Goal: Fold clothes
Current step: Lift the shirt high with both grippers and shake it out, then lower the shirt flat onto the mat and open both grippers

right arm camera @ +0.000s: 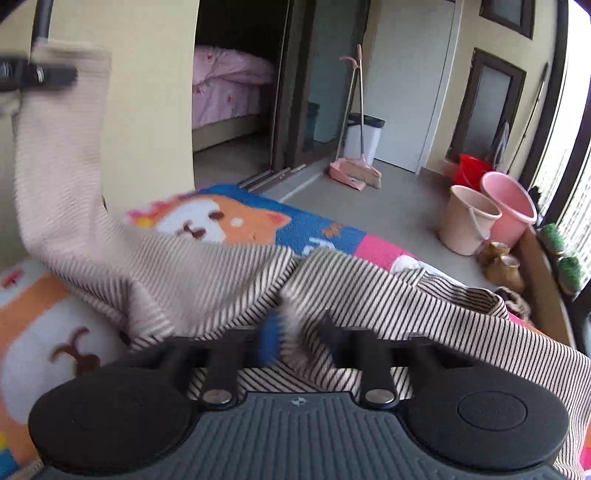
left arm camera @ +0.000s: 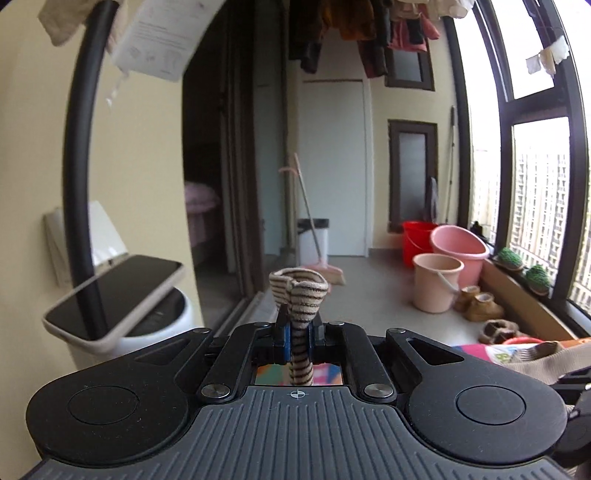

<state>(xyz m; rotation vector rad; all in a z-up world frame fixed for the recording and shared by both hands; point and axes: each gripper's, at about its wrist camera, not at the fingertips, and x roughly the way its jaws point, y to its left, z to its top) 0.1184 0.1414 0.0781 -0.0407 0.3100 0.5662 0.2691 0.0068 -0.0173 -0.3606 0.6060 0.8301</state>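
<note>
A beige garment with thin dark stripes [right arm camera: 406, 306] lies spread on a colourful cartoon-dog blanket [right arm camera: 229, 218]. My right gripper [right arm camera: 295, 332] is low over it, blurred, with a bunch of the striped cloth pinched between its blue pads. One sleeve [right arm camera: 62, 155] rises to the upper left, where my left gripper [right arm camera: 55, 75] holds its end high. In the left wrist view the left gripper [left arm camera: 298, 317] is shut on that striped cuff [left arm camera: 298, 291], which sticks up past the fingertips in a folded loop.
A phone [left arm camera: 110, 299] sits on a black curved stand [left arm camera: 79, 177] close at the left. Beyond the blanket are a beige bucket [right arm camera: 467, 221], a pink bucket [right arm camera: 511, 206], slippers [right arm camera: 506, 269], a broom with dustpan [right arm camera: 364, 173] and a white bin [right arm camera: 364, 136]. Clothes [left arm camera: 354, 29] hang overhead.
</note>
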